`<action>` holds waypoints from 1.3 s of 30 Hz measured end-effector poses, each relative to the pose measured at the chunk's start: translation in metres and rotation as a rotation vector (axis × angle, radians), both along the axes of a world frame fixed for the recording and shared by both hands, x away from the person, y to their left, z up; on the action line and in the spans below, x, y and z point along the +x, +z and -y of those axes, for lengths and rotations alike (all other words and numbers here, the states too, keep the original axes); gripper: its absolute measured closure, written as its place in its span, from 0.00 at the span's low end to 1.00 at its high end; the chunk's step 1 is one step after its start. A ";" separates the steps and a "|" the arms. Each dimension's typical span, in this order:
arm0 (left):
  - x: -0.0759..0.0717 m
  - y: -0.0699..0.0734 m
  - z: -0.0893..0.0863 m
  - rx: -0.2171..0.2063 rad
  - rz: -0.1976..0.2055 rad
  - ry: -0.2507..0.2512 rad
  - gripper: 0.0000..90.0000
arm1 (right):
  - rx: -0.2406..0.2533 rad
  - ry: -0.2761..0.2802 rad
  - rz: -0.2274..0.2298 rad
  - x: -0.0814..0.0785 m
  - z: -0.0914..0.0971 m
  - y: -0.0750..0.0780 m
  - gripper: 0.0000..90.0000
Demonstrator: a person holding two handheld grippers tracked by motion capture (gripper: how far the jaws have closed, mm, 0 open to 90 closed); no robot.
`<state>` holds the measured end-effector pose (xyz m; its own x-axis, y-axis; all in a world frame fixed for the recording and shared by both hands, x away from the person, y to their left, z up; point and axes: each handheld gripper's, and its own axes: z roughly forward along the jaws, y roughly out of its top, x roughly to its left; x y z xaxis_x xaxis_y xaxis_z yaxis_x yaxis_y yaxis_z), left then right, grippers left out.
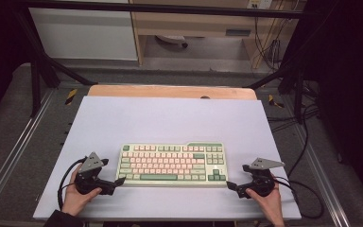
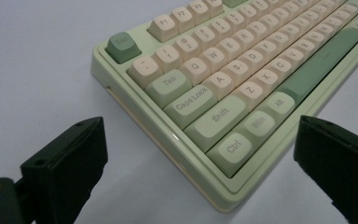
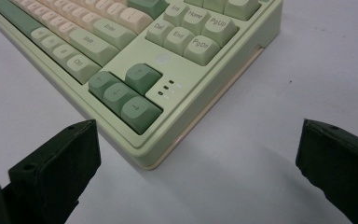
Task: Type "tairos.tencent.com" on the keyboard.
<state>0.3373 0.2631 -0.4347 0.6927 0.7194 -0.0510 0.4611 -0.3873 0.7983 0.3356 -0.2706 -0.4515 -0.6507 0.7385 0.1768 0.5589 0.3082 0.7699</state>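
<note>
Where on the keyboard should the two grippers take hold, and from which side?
Judging by its pose, take the keyboard at its two near corners, the left gripper from the left at the Ctrl corner, the right gripper from the right by the arrow keys. Both are open, and the flat case edges suit jaws.

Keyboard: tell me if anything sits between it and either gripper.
Nothing visible does. The left gripper faces the keyboard at its near left corner, the right gripper at its near right corner, both with jaws open. Between each gripper and its corner there is just bare table.
</note>
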 end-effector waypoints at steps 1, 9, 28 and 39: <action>0.000 0.000 0.000 0.000 0.000 0.000 0.04 | 0.001 0.001 0.001 0.000 0.000 0.000 0.00; 0.003 0.009 0.011 -0.009 -0.010 0.017 0.09 | -0.002 0.000 0.000 0.000 0.000 0.000 0.00; 0.016 0.031 0.051 0.030 -0.009 0.007 0.44 | -0.008 0.003 -0.004 0.000 -0.001 0.000 0.00; 0.028 0.036 0.073 0.006 -0.019 -0.007 0.70 | -0.011 0.006 -0.006 0.000 -0.001 -0.001 0.00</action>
<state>0.3648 0.1905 -0.3986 0.6966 0.7149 -0.0600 0.4736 -0.3955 0.7869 0.3357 -0.2696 -0.4523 -0.6539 0.7367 0.1722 0.5614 0.3200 0.7631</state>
